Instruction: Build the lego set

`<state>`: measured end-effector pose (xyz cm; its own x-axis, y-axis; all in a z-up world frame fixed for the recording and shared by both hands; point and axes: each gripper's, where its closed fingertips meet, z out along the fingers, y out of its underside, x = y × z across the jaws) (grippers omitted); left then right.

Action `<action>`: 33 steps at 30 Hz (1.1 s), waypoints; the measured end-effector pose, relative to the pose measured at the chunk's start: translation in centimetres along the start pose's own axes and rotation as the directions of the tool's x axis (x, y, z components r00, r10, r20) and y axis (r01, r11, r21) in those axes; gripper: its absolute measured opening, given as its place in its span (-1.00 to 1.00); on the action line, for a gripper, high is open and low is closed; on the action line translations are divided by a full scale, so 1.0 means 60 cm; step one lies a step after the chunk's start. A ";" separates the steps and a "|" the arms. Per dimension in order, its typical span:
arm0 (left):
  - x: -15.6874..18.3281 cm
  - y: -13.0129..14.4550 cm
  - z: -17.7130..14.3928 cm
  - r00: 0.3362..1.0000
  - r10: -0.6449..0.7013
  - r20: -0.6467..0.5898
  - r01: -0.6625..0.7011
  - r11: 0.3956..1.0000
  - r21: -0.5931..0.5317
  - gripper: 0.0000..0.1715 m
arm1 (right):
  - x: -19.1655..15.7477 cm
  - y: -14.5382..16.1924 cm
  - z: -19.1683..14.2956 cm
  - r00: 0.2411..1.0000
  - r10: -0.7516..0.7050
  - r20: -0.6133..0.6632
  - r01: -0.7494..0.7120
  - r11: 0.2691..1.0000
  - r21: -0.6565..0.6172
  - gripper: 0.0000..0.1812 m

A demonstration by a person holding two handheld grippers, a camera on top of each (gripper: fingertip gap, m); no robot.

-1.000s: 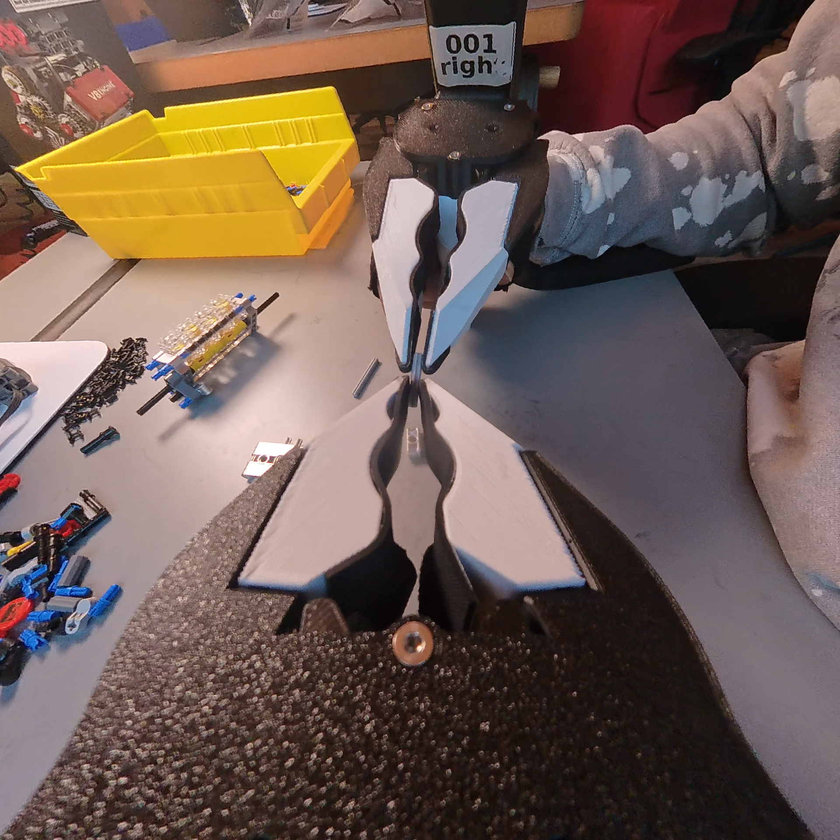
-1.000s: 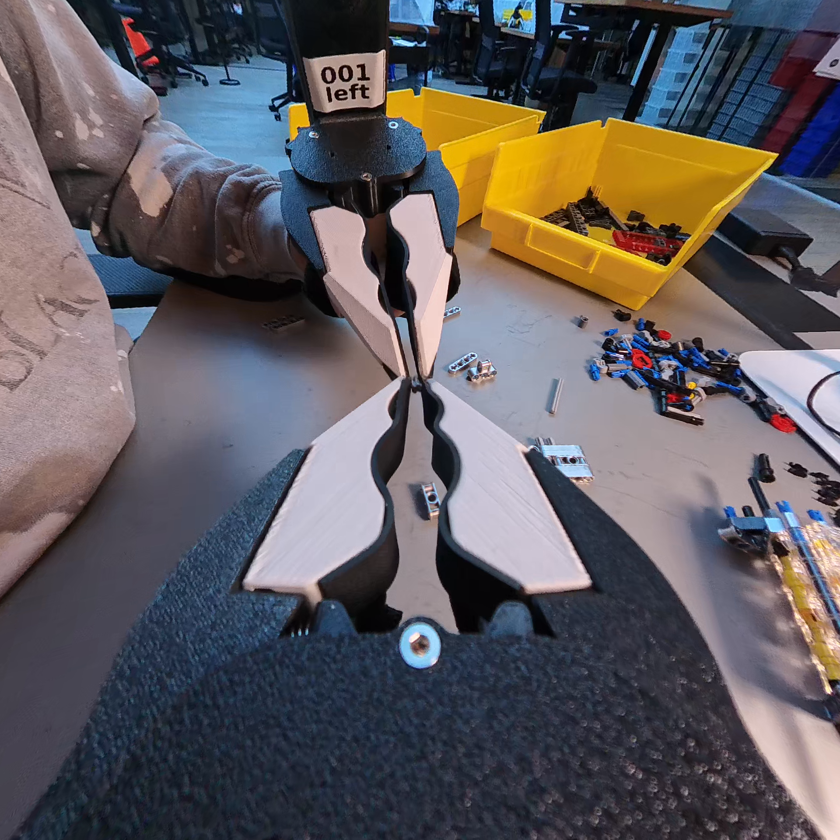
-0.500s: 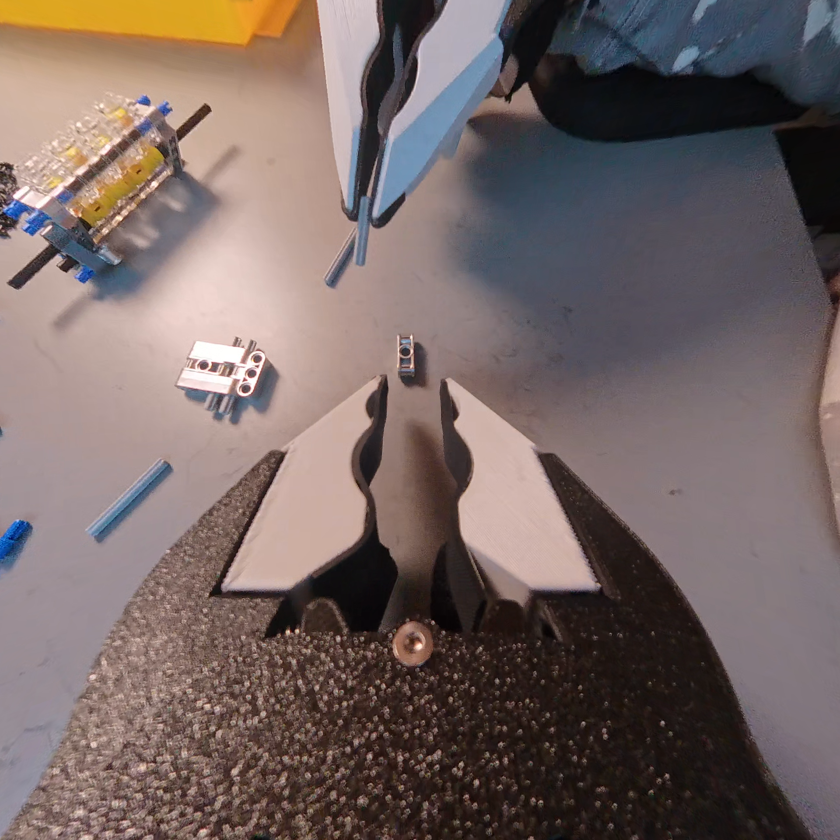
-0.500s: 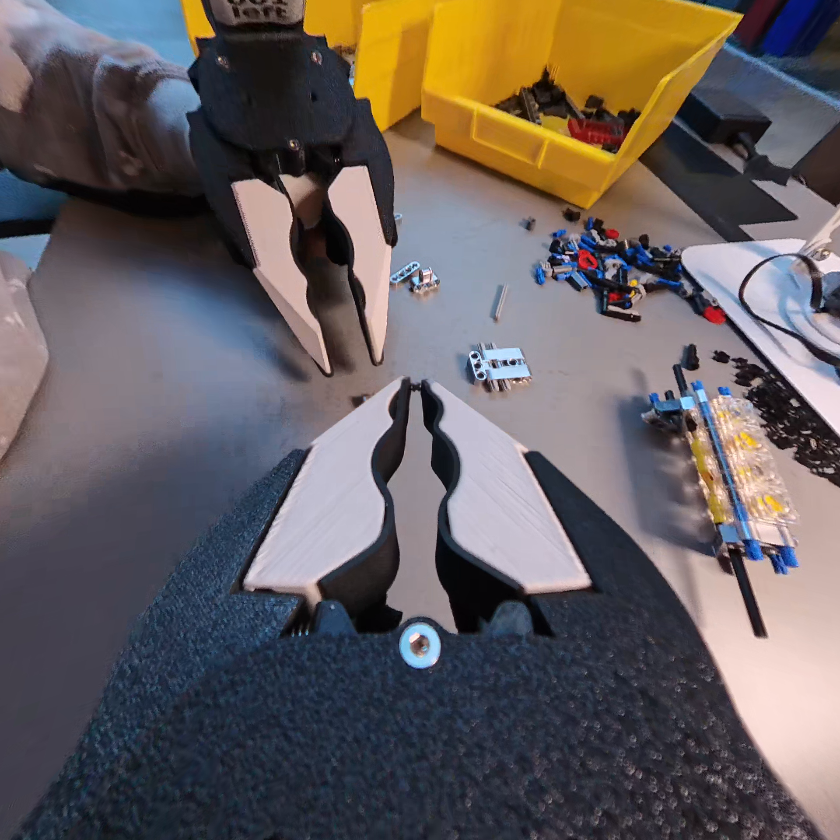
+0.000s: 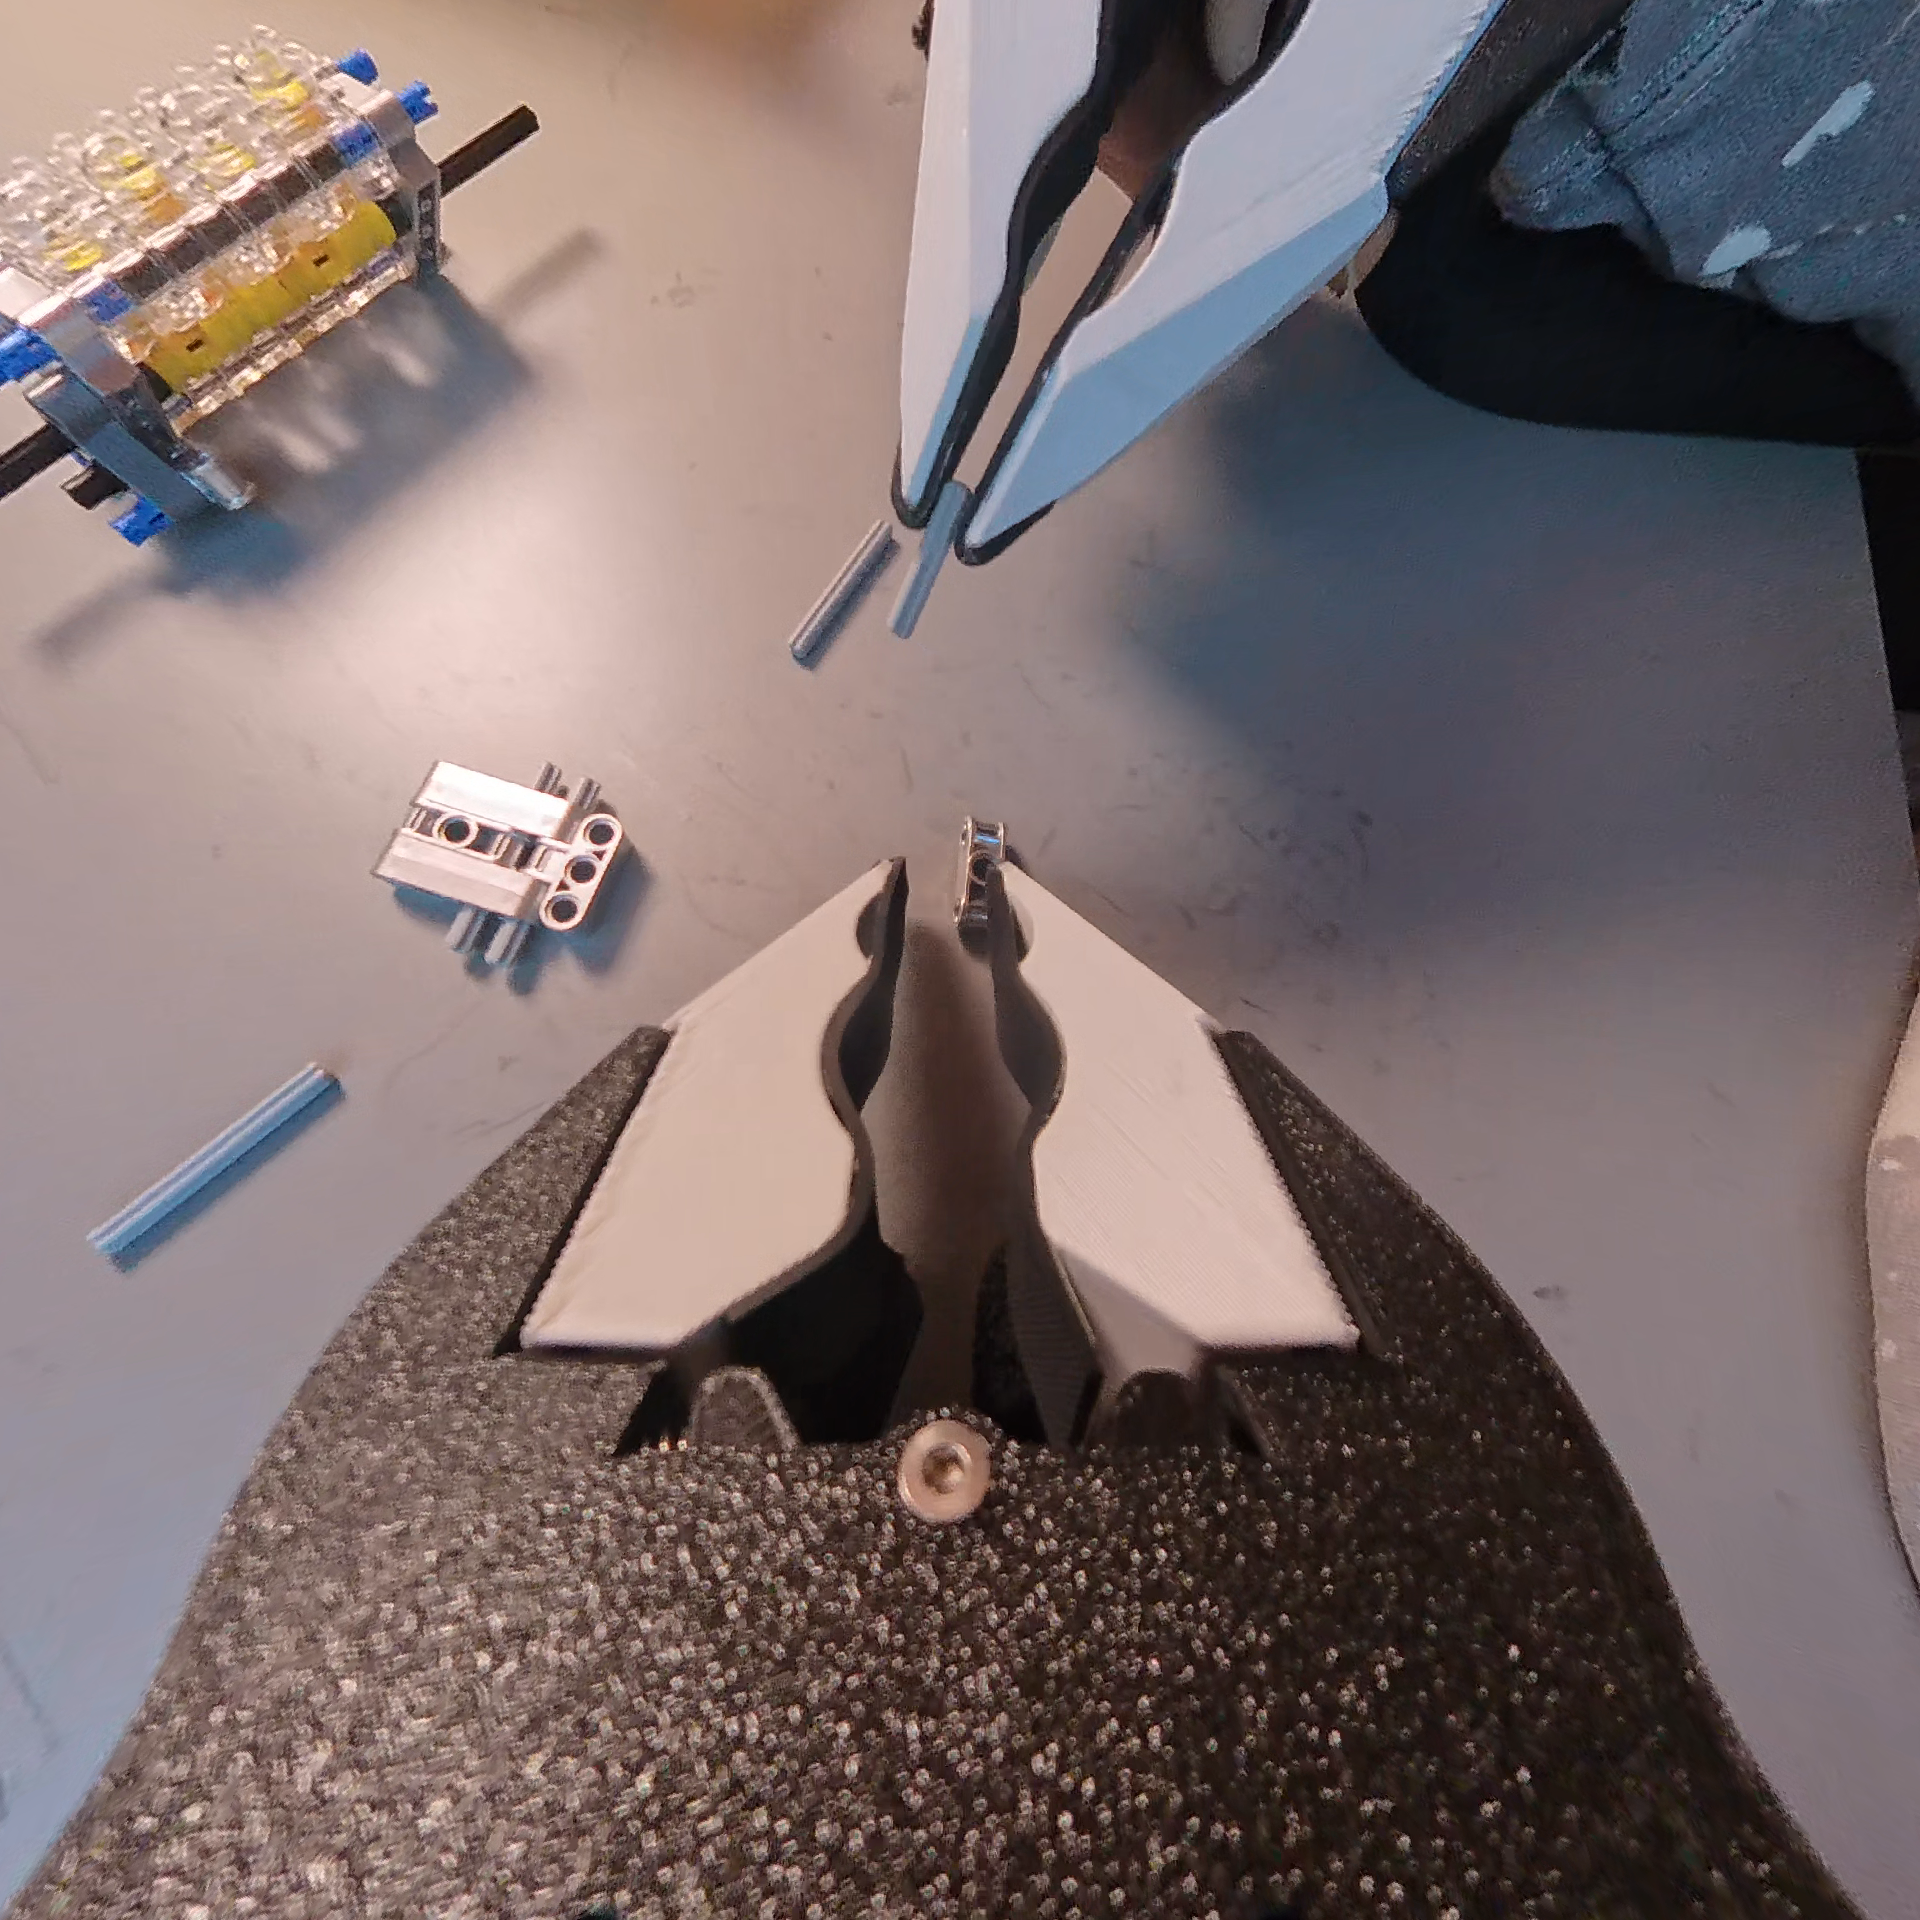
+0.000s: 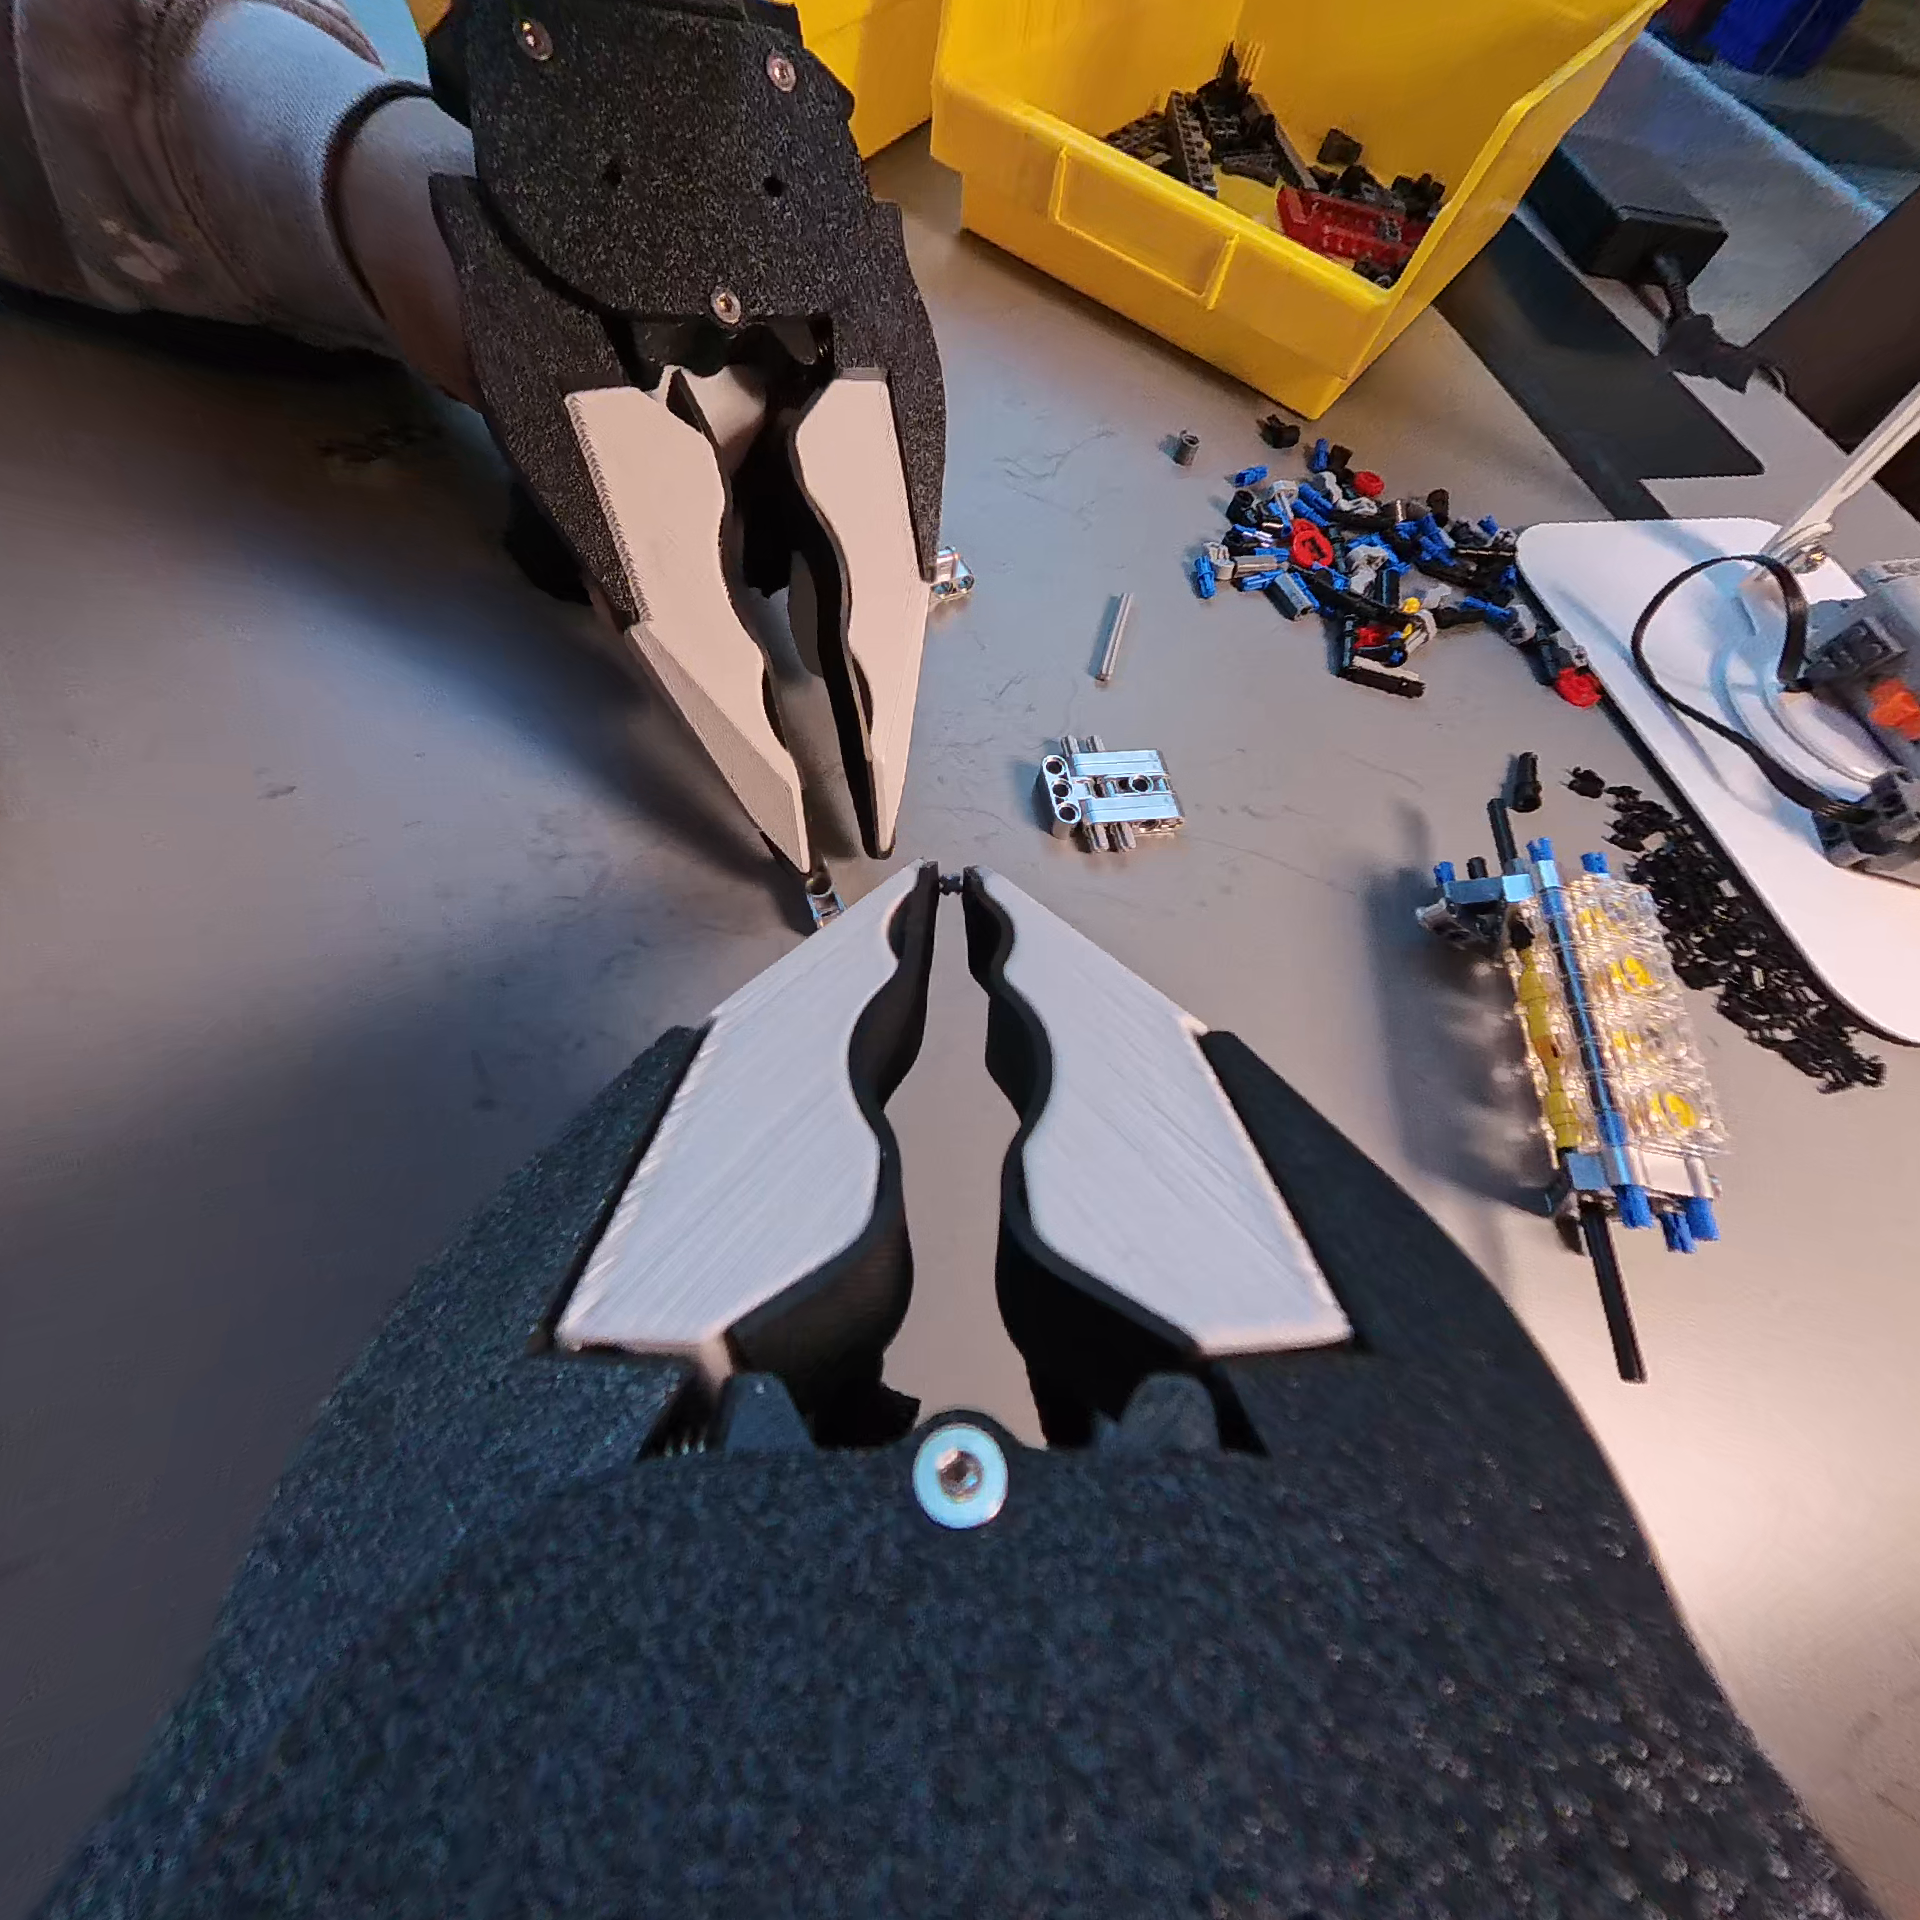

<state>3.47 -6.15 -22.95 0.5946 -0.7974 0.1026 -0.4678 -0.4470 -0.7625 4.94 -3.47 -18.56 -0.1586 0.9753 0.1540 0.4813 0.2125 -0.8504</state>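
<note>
The right hand-held gripper (image 5: 940, 525) is clamped on a short grey axle (image 5: 920, 582) just above the tabletop (image 5: 1351, 727), while the left hand-held gripper (image 5: 949, 873), jaws slightly apart, grips nothing, a small grey connector (image 5: 977, 883) resting against one fingertip.
</note>
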 end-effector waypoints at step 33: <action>0.047 0.015 0.006 0.971 0.210 -0.118 -0.216 0.975 -0.045 -0.86 | -0.083 0.023 0.029 0.968 -0.060 0.242 0.101 0.981 -0.163 -0.97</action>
<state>4.98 -8.66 -23.59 0.4021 -0.9155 0.0151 -0.6140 -0.2819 -0.7372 4.92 -8.15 -21.37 -0.3912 0.9170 0.0782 0.5964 0.3174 -0.7373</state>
